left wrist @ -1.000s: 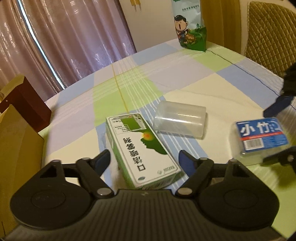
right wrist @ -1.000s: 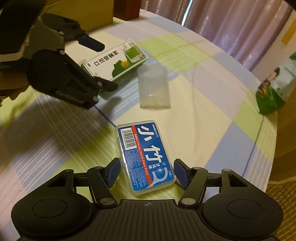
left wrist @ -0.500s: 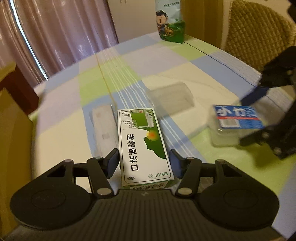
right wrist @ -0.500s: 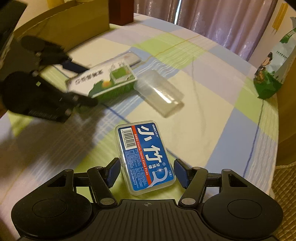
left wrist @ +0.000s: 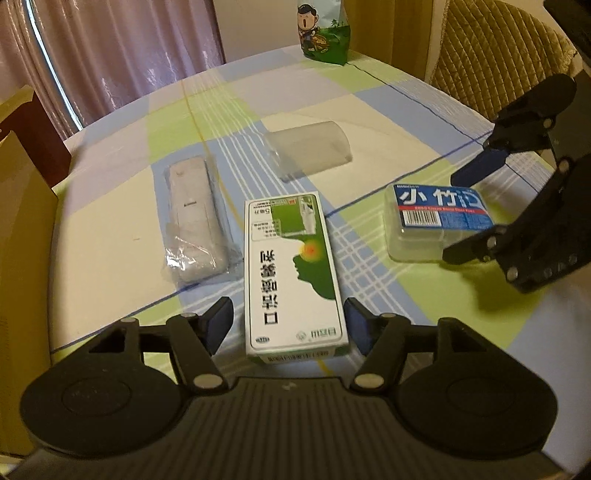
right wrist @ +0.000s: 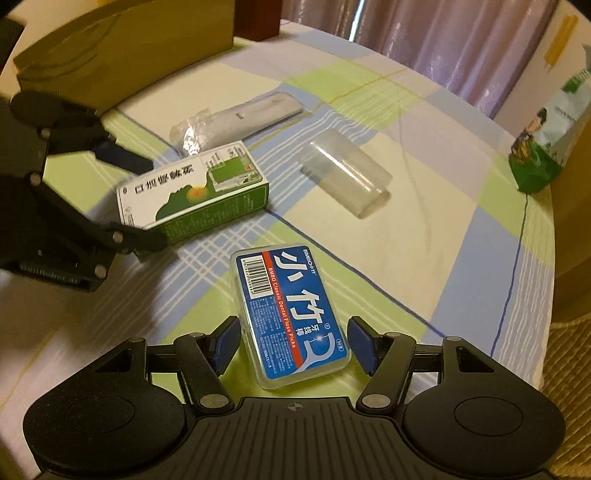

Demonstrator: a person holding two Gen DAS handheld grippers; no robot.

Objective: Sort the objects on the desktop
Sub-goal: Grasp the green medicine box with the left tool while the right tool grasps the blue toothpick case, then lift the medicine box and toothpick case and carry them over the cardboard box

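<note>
Two grippers, each astride a box on the checked table (left wrist: pixel 369 110).
Cardboard box (right wrist: pixel 122 48) cut off at frame edge. Left gripper (left wrist: pixel 290 326) spread wide around green-white box (left wrist: pixel 291 269), pads not touching. Right gripper (right wrist: pixel 293 341) likewise agape around floss-pick case (right wrist: pixel 291 314). Clear cup (left wrist: pixel 310 147) lying sideways, blurred. Wrapped white item (left wrist: pixel 195 221), contents unclear.

The round table carries a checked cloth (left wrist: pixel 369 92) of blue, green and cream squares. Pinkish-mauve pleated curtains (left wrist: pixel 122 48) hang behind it. A quilted mustard-yellow chair back (left wrist: pixel 495 48) stands at the far right edge. A tan cardboard box (right wrist: pixel 122 48) sits at the table's left side, beside a dark red-brown wooden block (right wrist: pixel 258 18).
</note>
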